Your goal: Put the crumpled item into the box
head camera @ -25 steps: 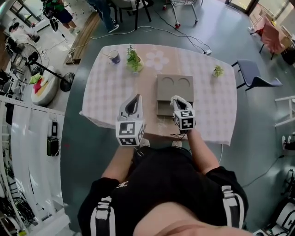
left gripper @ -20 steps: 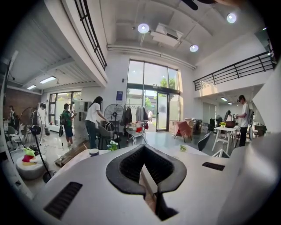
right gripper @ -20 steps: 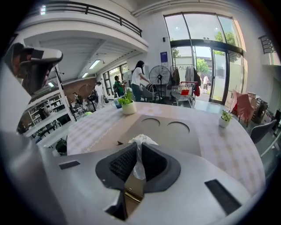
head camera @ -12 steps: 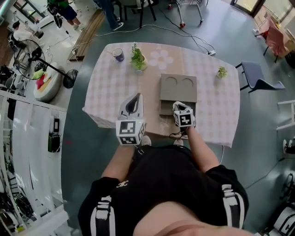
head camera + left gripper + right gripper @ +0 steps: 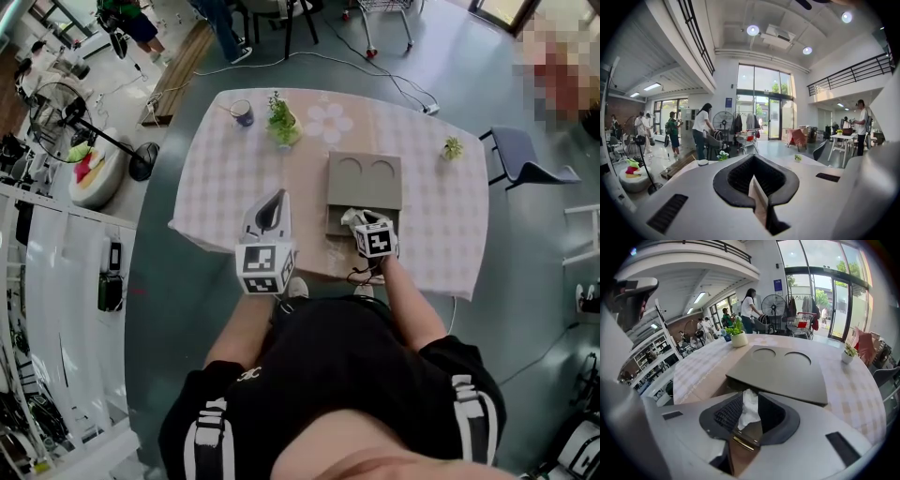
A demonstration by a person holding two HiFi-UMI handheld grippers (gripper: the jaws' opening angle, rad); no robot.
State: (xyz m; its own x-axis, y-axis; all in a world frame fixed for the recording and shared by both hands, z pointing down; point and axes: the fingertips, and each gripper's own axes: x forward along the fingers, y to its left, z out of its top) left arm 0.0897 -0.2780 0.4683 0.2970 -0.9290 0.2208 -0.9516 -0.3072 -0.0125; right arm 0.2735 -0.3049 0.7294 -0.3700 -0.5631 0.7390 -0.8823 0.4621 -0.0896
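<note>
A grey box (image 5: 364,180) lies on the checked table (image 5: 225,178); its flat lid has two round recesses. From the right gripper view the box (image 5: 780,371) fills the space just ahead, a dark gap showing under the lid's near edge. My right gripper (image 5: 355,219) hovers at the box's near end, shut on a white crumpled tissue (image 5: 750,411) that sticks up between its black pads (image 5: 725,412). The left gripper (image 5: 273,212) hangs over the table's near edge, left of the box, jaws together with nothing between them. In its own view it points level into the room.
A potted plant (image 5: 283,125) and a dark mug (image 5: 243,113) stand at the table's far left. A small plant (image 5: 453,147) sits at the far right. A grey chair (image 5: 521,159) is beside the table's right end. People and a standing fan (image 5: 723,121) are farther back.
The right gripper with the tissue has drawn back a little and sits at the box's near end. The left gripper has stayed where it was.
</note>
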